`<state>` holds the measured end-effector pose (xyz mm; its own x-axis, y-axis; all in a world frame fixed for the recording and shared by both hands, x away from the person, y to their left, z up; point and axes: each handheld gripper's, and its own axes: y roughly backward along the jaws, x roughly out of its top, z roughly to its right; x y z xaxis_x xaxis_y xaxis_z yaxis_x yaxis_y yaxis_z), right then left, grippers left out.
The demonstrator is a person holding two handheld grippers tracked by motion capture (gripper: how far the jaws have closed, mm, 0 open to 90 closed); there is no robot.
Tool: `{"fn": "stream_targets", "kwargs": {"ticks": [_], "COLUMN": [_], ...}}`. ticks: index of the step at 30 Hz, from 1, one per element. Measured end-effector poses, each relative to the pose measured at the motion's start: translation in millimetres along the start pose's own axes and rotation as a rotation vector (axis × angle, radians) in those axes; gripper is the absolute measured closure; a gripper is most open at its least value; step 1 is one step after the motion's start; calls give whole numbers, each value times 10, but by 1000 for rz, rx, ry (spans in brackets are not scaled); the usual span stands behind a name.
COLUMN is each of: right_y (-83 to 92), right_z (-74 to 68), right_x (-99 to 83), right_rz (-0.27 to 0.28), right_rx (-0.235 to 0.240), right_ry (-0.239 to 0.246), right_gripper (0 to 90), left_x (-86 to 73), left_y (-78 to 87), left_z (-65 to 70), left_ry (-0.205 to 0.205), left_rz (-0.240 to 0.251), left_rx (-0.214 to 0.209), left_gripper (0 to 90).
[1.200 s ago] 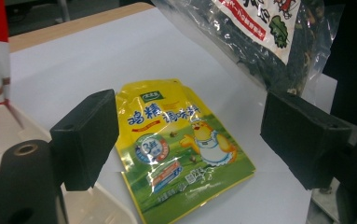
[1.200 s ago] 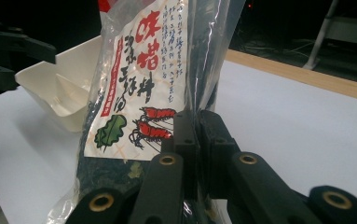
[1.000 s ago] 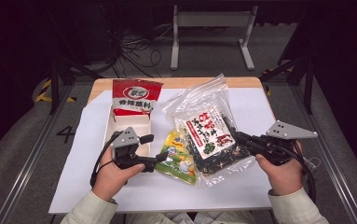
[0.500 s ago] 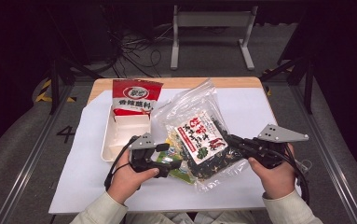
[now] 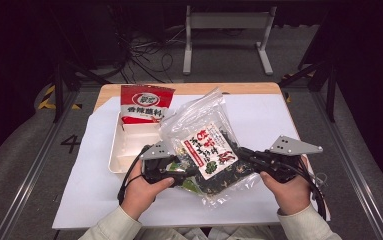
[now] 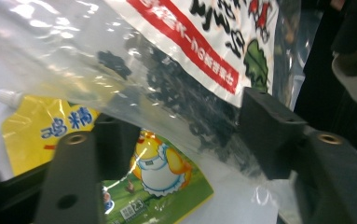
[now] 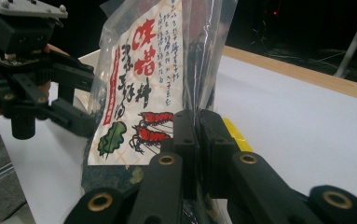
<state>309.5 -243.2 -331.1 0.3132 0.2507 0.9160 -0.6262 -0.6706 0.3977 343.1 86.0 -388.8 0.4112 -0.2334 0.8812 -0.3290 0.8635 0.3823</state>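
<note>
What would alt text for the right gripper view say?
The right gripper has its black jaws pinched shut on a clear seaweed bag, held upright above a white table cover. The left gripper reaches in open-jawed beside the bag.

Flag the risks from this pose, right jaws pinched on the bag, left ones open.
1. The right hand-held gripper pinches only the edge of the clear seaweed bag; the thin film could slip or tear.
2. The left hand-held gripper, jaws open, straddles the bag's lower edge above the yellow-green spout pouch; closing might catch both.

Open white sheet [image 5: 264, 117] right of tray [image 5: 121, 157]
</note>
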Motion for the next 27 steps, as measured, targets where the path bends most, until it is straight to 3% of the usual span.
{"fn": "stream_targets", "kwargs": {"ticks": [6, 9, 13, 14, 21, 27], "right_y": [-47, -66, -69, -72, -106, -111], "right_z": [-9, -13, -6, -1, 22, 64], "right_x": [-31, -41, -50, -51, -64, -67], "right_rz": [-26, -43, -54, -50, -53, -57], "right_rx": [26, 26, 33, 42, 83, 86], "right_ry": [11, 17, 27, 29, 31, 48], "right_gripper": [846, 845, 836, 832, 761, 624], "left_x": [36, 42, 70, 80, 142, 212], "left_y": [99, 147, 222, 252, 351, 485], "left_z": [-13, -26, -20, -10, 29, 71], "left_ry": [-14, -33, -70, -63, -125, -165], "left_rz": [60, 96, 127, 138, 148, 159], "left_rx": [14, 15, -13, -30, -26, -18], "left_gripper": [543, 646, 738, 759, 778, 802]}}
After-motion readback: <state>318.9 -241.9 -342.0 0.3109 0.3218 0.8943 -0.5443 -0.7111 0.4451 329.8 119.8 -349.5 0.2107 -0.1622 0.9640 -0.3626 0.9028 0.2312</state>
